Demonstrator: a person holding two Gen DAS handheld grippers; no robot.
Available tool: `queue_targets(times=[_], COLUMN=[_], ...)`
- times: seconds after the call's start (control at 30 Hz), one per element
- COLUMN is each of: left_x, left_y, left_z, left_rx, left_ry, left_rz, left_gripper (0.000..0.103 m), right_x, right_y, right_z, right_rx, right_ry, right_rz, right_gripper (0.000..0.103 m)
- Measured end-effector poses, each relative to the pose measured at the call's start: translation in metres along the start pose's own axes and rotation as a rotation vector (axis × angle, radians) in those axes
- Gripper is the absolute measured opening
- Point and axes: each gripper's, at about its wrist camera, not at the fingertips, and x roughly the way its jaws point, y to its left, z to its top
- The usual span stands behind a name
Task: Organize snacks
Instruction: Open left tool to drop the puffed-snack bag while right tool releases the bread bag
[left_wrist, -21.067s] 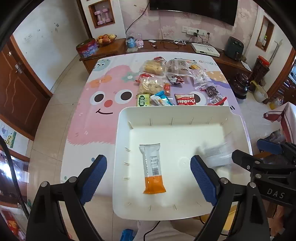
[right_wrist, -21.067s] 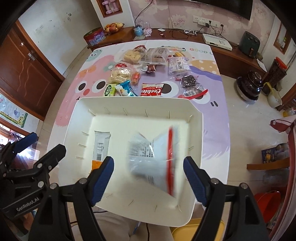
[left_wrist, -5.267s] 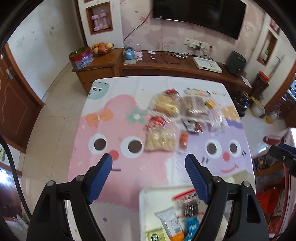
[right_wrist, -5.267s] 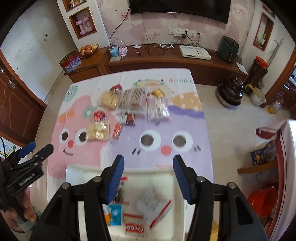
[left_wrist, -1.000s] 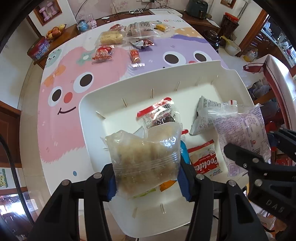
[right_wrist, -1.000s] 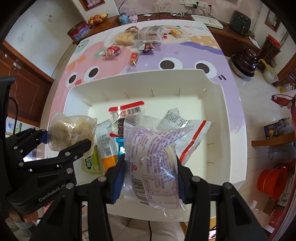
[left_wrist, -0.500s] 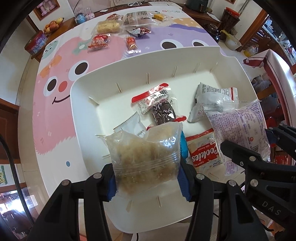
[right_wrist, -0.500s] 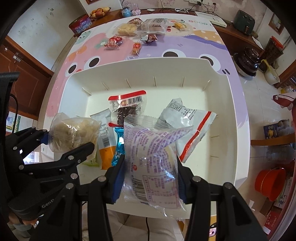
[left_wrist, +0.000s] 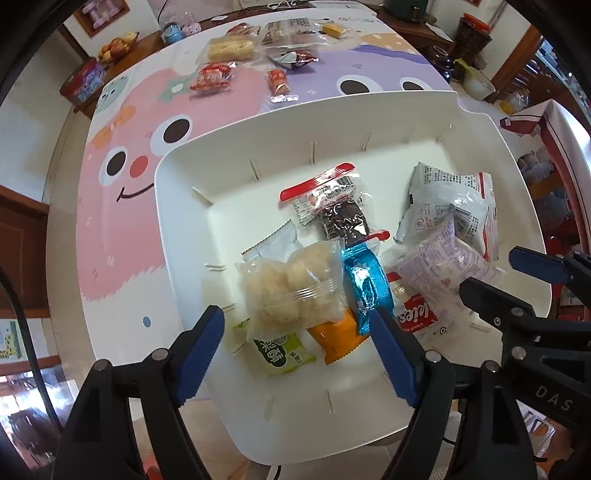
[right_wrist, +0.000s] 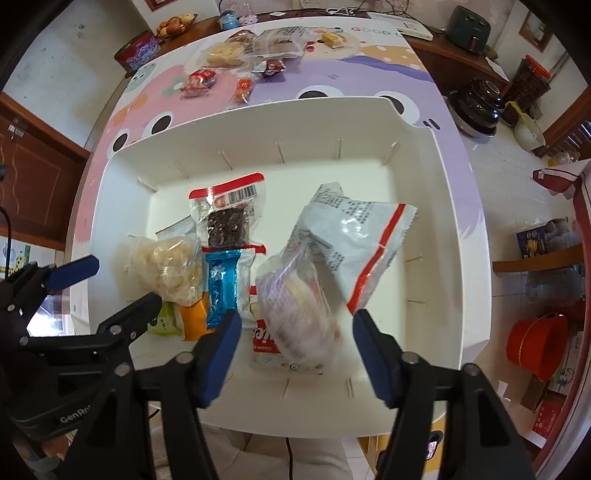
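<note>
Both grippers point straight down over the white tray (left_wrist: 177, 206), their jaws opening. Loose between the blue pads of my left gripper (left_wrist: 295, 343), touching neither, a clear bag of pale puffed snacks (left_wrist: 291, 288) drops onto the packs in the tray. The purple-printed clear bag (right_wrist: 295, 314) is blurred between the pads of my right gripper (right_wrist: 297, 332) and free of both. In the tray lie a dark brownie pack with a red header (left_wrist: 332, 210), a blue wrapper (left_wrist: 364, 280), a white-and-red bag (left_wrist: 450, 206), a cookies pack (left_wrist: 417, 314), a green pack (left_wrist: 280, 350) and an orange bar (left_wrist: 332, 336).
Several snack packs (left_wrist: 229, 50) lie at the far end of the cartoon-print tablecloth (left_wrist: 122, 206). A wooden sideboard (right_wrist: 454, 48) stands behind the table. A red bucket (right_wrist: 535, 343) and dark pots (right_wrist: 480, 99) sit on the floor to the right.
Both grippers' jaws have spread apart. The puffed-snack bag and the purple-printed bag, held half a second ago, have come free and dropped toward the tray.
</note>
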Motion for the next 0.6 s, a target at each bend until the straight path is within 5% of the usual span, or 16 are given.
queue_targets(times=[0.6], left_x=[-0.0017], left_y=[-0.0008], left_z=[0.0033], left_rx=[-0.003], left_ry=[-0.007], left_rz=[0.015], left_gripper=[0.080], right_x=[-0.0017], right_y=[-0.0001], right_z=[0.0024], right_rx=[0.000], right_ry=[-0.003], right_rz=[0.020], right_gripper=[0.069])
